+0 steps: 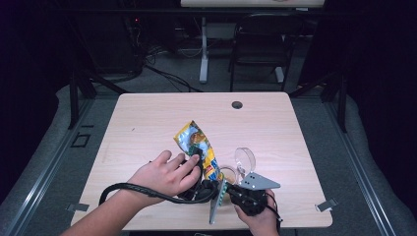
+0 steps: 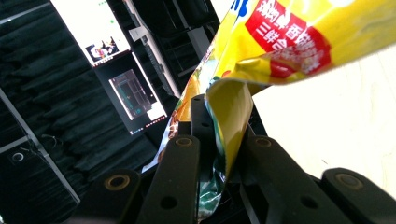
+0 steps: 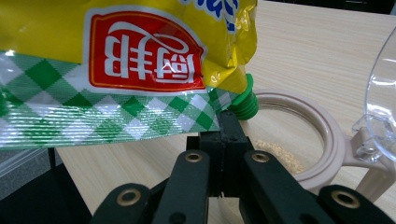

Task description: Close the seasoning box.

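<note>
A yellow pouch (image 1: pixel 195 142) with a red label and green-checked edge hangs tilted over a beige jar (image 1: pixel 229 172). My left gripper (image 1: pixel 204 173), under the person's left hand, is shut on the pouch (image 2: pixel 289 37), and the film is pinched between its jaws (image 2: pixel 219 133). The pouch's green spout (image 3: pixel 243 105) points down at the jar's rim (image 3: pixel 327 135); pale granules (image 3: pixel 280 151) lie inside. My right gripper (image 3: pixel 229 126) is shut, its tips right below the pouch (image 3: pixel 140 60) beside the spout. It sits at the table's near edge (image 1: pixel 228 189).
The jar's clear hinged lid (image 1: pixel 244 158) stands open to the right (image 3: pixel 380 93). A cable (image 1: pixel 123 189) loops by the left forearm. The wooden table (image 1: pixel 147 123) has a cable hole (image 1: pixel 237 104) at the back; a black chair (image 1: pixel 260 44) stands beyond it.
</note>
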Tool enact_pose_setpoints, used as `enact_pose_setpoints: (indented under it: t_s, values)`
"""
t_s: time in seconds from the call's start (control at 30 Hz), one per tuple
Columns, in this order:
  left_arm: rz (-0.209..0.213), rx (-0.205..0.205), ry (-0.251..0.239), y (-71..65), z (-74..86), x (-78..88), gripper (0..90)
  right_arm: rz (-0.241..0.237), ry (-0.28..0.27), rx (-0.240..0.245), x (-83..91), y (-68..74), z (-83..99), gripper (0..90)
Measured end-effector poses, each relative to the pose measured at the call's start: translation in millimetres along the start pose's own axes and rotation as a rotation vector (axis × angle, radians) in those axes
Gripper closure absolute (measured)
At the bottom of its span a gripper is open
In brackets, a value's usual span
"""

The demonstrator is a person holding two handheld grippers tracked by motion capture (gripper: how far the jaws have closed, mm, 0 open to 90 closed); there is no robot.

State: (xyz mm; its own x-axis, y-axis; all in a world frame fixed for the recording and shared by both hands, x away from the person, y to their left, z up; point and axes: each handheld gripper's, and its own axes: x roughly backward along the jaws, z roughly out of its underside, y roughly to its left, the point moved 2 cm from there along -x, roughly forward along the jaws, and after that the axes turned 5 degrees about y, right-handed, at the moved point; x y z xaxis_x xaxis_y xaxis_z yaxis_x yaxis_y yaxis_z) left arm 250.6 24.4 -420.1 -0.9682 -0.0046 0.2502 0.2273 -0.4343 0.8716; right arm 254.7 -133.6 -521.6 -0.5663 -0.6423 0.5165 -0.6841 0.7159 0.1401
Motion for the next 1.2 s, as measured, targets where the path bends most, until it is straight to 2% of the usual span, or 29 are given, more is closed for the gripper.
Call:
enact_pose_setpoints:
  t_s: [0.27, 0.67, 0.7, 0.77, 0.9, 1.2]
  values:
    - [0.005, 0.007, -0.002, -1.6, 1.3, -0.7, 87.1, 0.008, 0.002, 0.005, 0.0, 0.1, 0.0, 90.0]
    - [0.034, 0.051, -0.004, -5.1, 6.6, -2.4, 87.8, 0.025, -0.014, 0.001, 3.2, -1.3, -1.2, 90.0]
    - [0.047, 0.066, -0.002, -6.1, 8.2, -2.3, 87.9, 0.026, -0.024, -0.001, 3.5, -1.7, -1.6, 90.0]
    - [0.042, 0.067, -0.005, -6.0, 8.9, -2.3, 87.9, 0.029, -0.023, 0.001, 4.2, -2.0, -1.9, 90.0]
    - [0.072, 0.119, -0.006, -12.5, 12.8, -4.1, 88.1, 0.033, -0.026, 0.003, 4.7, -1.7, -2.1, 90.0]
    - [0.092, 0.187, -0.023, -20.9, 17.4, -8.2, 88.4, 0.045, -0.037, -0.001, 4.4, -2.4, -2.8, 90.0]
